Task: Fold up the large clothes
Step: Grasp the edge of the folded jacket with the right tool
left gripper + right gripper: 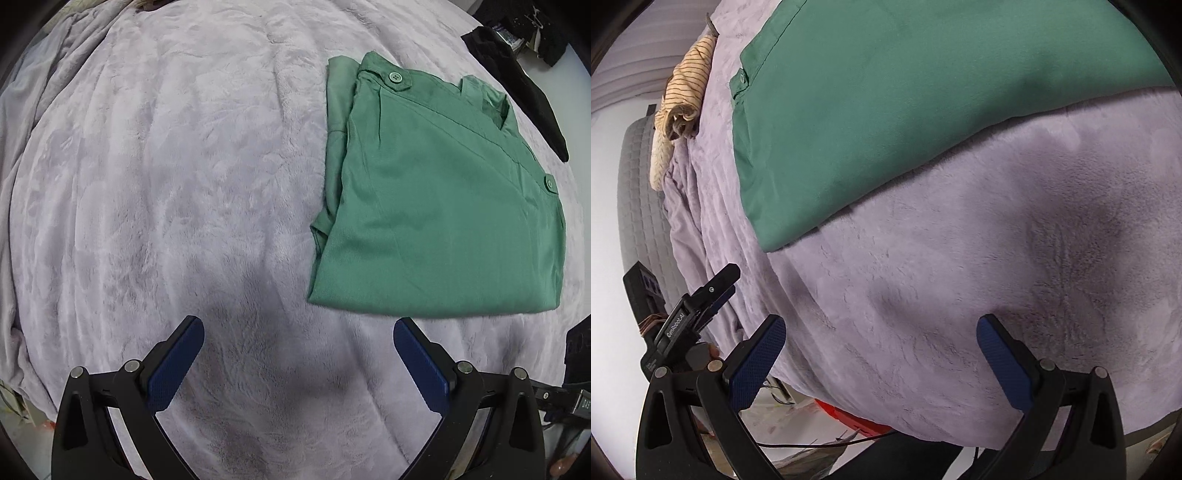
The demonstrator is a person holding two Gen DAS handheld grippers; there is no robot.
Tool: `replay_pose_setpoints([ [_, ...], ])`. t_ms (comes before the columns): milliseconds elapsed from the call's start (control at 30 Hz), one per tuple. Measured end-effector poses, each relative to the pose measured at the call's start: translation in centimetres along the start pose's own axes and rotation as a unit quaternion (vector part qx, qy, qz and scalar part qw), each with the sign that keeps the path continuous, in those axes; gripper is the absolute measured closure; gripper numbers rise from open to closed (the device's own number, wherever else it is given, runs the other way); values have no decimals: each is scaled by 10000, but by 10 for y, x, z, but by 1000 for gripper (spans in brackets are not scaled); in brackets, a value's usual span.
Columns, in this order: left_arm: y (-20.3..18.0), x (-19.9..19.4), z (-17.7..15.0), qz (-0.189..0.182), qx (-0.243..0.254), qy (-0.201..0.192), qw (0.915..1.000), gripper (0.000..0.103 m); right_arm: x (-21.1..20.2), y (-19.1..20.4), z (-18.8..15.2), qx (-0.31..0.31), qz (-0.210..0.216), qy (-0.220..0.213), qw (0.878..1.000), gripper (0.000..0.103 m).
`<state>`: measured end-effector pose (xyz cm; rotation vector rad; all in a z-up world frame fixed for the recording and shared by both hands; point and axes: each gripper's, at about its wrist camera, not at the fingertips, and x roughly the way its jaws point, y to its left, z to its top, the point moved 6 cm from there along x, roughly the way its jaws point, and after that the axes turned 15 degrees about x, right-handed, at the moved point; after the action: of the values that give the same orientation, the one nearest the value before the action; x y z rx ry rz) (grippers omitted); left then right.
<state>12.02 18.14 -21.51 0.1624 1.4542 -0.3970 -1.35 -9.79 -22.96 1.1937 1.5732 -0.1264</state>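
A green garment [436, 199] with buttoned tabs lies folded into a flat rectangle on the lilac plush blanket [184, 184], right of centre in the left wrist view. My left gripper [299, 328] hovers open over bare blanket, just short of the garment's near edge, with nothing between its blue pads [173, 365]. In the right wrist view the same green garment [905, 103] fills the upper part, and my right gripper [881, 326] stands open above the blanket [960, 277] near the bed's edge, holding nothing. The left gripper [722, 286] shows at the lower left of that view.
A striped yellow cloth [687, 88] lies bunched at the bed's far end. Black fabric [517, 92] lies beyond the garment's far right side. A grey quilted mattress side [639, 192] and a red object [849, 417] under the blanket's overhang show below the bed edge.
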Motion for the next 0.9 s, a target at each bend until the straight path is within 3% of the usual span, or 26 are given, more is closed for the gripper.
replay_pose_setpoints([
  [233,19,10,28,-352,-232,-153,9990,0,22,39,16,254,1191,126,9925,0],
  [433,22,20,40,-813,-343,-233,9958,0,54,56,36,558,1821,121,9816,0],
  [567,10,29,40,-1143,-338,-202,9927,0,54,60,47,907,2481,-71,9645,2],
  [700,3,40,50,-1635,-440,-166,9854,0,54,71,54,1140,2978,16,9478,5],
  [767,-2,47,60,-1851,-569,-150,9810,0,56,74,56,1166,3019,50,9462,23],
  [800,-3,51,64,-1942,-632,-138,9788,0,57,74,56,1161,2974,72,9477,49],
  [833,-4,54,69,-2016,-696,-109,9769,0,57,74,57,1151,2920,73,9494,82],
  [900,-7,60,78,-2203,-772,-74,9723,0,50,78,58,1080,3030,60,9468,91],
])
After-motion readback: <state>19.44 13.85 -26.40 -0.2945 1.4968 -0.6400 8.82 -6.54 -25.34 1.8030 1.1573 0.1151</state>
